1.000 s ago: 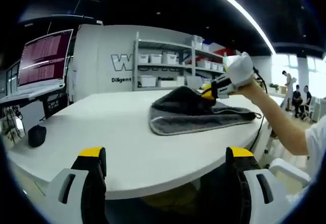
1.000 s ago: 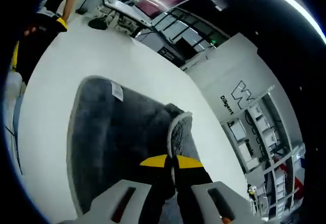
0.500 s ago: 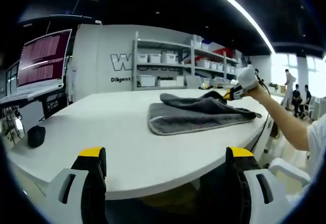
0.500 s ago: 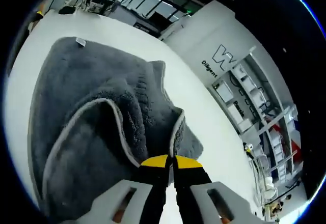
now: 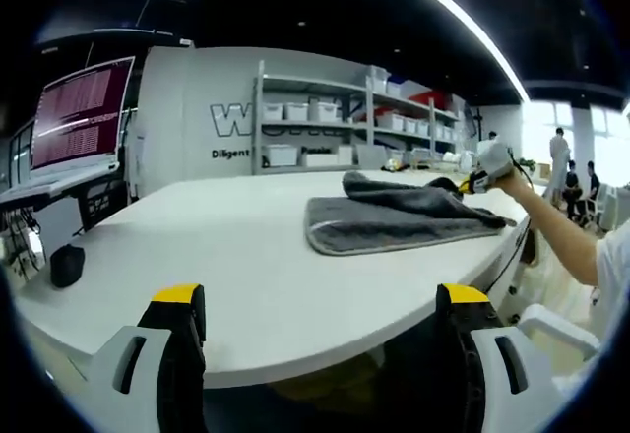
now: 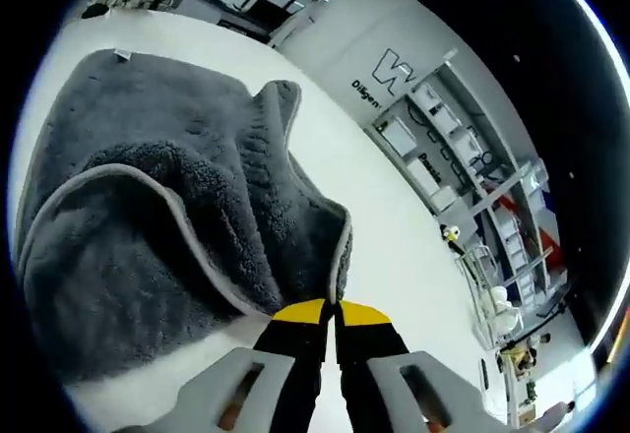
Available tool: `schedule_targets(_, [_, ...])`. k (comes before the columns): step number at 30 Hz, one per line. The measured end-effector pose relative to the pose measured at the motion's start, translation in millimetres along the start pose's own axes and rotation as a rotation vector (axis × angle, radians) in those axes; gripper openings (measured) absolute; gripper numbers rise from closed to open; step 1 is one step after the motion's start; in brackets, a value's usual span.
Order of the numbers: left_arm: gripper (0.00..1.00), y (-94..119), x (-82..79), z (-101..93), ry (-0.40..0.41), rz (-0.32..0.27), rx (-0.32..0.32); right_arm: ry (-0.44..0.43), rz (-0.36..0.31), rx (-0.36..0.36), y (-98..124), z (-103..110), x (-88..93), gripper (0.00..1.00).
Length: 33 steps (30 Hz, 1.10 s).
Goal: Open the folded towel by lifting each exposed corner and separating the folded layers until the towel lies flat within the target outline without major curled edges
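A dark grey towel (image 5: pixel 399 218) with a pale hem lies on the white table (image 5: pixel 236 256), partly unfolded, one layer still rumpled on top. In the right gripper view the towel (image 6: pixel 167 207) spreads ahead of my right gripper (image 6: pixel 331 312), which is shut on the towel's hemmed corner and holds it out past the pile. From the left gripper view, the right gripper (image 5: pixel 471 184) shows at the towel's far right end, held by a hand in a white glove. My left gripper (image 5: pixel 320 305) hangs open near the table's front edge, well short of the towel, nothing between its fingers.
A small black object (image 5: pixel 66 264) sits at the table's left edge. A monitor (image 5: pixel 81 118) stands left, and shelves with white bins (image 5: pixel 325 133) line the back wall. People stand at the far right (image 5: pixel 576 182). A small white tag (image 6: pixel 122 54) marks the towel's far corner.
My right gripper has pulled the gripped corner outward to the right, drawing the top layer off and spreading the towel lower and wider. The left gripper has stayed put.
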<state>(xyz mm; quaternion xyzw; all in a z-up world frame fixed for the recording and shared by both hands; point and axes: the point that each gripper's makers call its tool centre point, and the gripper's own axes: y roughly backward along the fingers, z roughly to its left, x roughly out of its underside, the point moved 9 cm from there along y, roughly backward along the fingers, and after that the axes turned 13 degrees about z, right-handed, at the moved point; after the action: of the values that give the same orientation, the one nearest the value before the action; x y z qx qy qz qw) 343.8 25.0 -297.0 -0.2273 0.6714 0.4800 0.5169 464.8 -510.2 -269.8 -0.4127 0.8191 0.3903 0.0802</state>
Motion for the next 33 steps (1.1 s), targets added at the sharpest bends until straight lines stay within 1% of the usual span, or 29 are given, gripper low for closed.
schedule_targets(2, [0.95,0,-0.3,-0.3,-0.001,0.000,0.001,-0.002,0.022,-0.004,-4,-3,6.7,0.00])
schedule_targets(6, [0.95,-3,-0.6,-0.6,-0.003,0.010,0.002,-0.001,0.036,-0.012,-8,2,13.2,0.00])
schedule_targets(7, [0.95,-3,-0.9,-0.8,-0.004,0.011,0.002,0.000,0.040,-0.019,-9,4,14.4,0.00])
schedule_targets(8, [0.95,-3,-1.2,-1.1,-0.006,0.012,0.003,0.003,0.043,-0.043,-11,5,15.4,0.00])
schedule_targets(10, [0.95,-4,-2.0,-1.7,-0.009,0.012,0.006,-0.020,0.018,-0.075,-10,9,16.2,0.00])
schedule_targets(13, [0.95,-4,-2.4,-1.2,-0.008,0.014,0.005,-0.068,-0.021,-0.090,-5,6,21.1,0.03])
schedule_targets(14, [0.95,-4,-2.2,-0.9,-0.008,0.016,0.004,-0.101,-0.054,-0.101,-2,5,22.7,0.06])
schedule_targets(15, [0.95,-5,-1.9,-0.5,-0.007,0.019,0.004,-0.159,-0.100,-0.115,3,3,26.3,0.11])
schedule_targets(16, [0.95,-5,-1.9,-0.4,-0.005,0.019,0.004,-0.190,-0.123,-0.115,7,1,30.6,0.15])
schedule_targets(18, [0.95,-5,-2.3,-0.3,-0.006,0.018,0.003,-0.254,-0.179,-0.149,14,3,36.6,0.23])
schedule_targets(19, [0.95,-5,-2.5,-0.4,-0.006,0.018,0.003,-0.306,-0.236,-0.188,20,5,40.7,0.25])
schedule_targets(20, [0.95,-6,-2.7,-0.7,-0.007,0.018,0.003,-0.329,-0.275,-0.215,24,8,41.8,0.28])
schedule_targets(21, [0.95,-7,-2.7,-1.2,-0.007,0.020,0.004,-0.377,-0.336,-0.260,30,11,43.2,0.32])
schedule_targets(23, [0.95,-9,-2.4,-2.7,-0.010,0.026,0.008,-0.485,-0.450,-0.363,41,16,45.8,0.34])
schedule_targets(24, [0.95,-10,-2.1,-3.4,-0.012,0.030,0.009,-0.527,-0.491,-0.409,46,19,47.1,0.36])
schedule_targets(25, [0.95,-11,-2.0,-3.8,-0.013,0.034,0.009,-0.548,-0.520,-0.431,53,21,48.5,0.37])
schedule_targets(27, [0.95,-12,-2.4,-4.6,-0.013,0.037,0.011,-0.594,-0.569,-0.434,66,27,49.6,0.42])
schedule_targets(29, [0.95,-14,-3.0,-5.7,-0.014,0.041,0.011,-0.606,-0.578,-0.441,75,33,48.6,0.50])
schedule_targets(30, [0.95,-15,-3.1,-6.6,-0.017,0.044,0.013,-0.609,-0.583,-0.446,80,38,46.4,0.56])
schedule_targets(33, [0.95,-16,-3.5,-10.2,-0.025,0.049,0.027,-0.602,-0.600,-0.458,90,50,41.2,0.67])
